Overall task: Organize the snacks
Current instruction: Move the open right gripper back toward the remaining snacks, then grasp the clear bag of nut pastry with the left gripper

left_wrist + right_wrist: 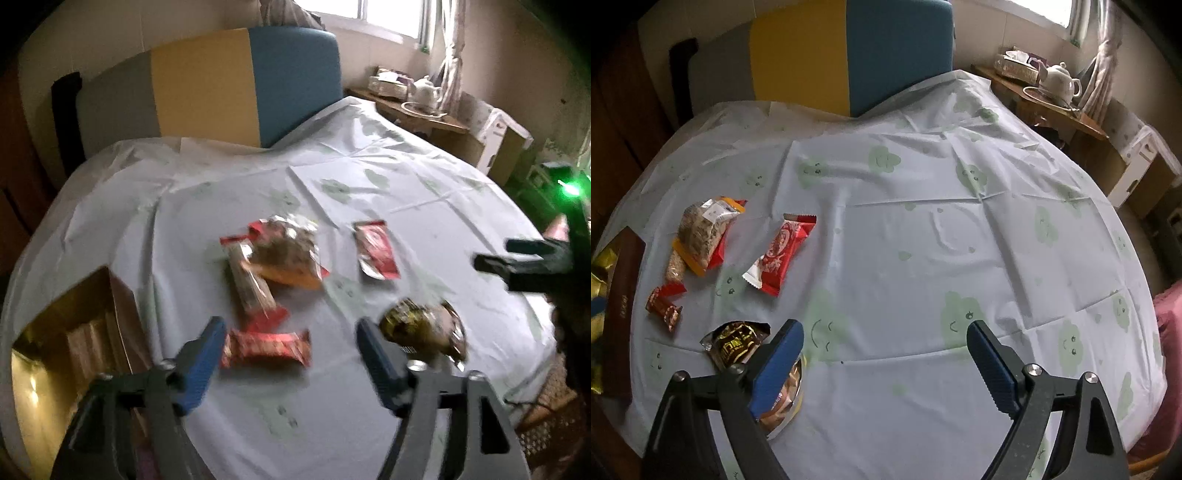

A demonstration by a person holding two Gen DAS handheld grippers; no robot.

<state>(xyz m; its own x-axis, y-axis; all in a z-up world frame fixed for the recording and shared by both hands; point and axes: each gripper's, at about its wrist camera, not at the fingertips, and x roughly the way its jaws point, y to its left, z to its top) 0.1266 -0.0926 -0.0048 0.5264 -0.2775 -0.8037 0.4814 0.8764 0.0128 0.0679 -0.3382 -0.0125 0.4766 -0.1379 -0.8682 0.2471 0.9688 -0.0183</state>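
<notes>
Several snack packs lie on a round table under a pale cloth (905,240). My left gripper (291,332) is open and empty, its fingers either side of a small red bar (267,348). Beyond lie a seed bag on red packs (286,251), a long clear pack (249,284), a red pouch (376,249) and a dark gold-brown pack (424,326). My right gripper (884,334) is open and empty over bare cloth. To its left lie the dark pack (737,341), the red bar (664,307), the red pouch (779,254) and the seed bag (701,230).
A brown box (74,332) stands open at the table's left edge, also in the right wrist view (622,291). The right gripper shows at the right edge (517,264). A grey, yellow and blue headboard (207,85) stands behind. A side table holds a white teapot (1062,79).
</notes>
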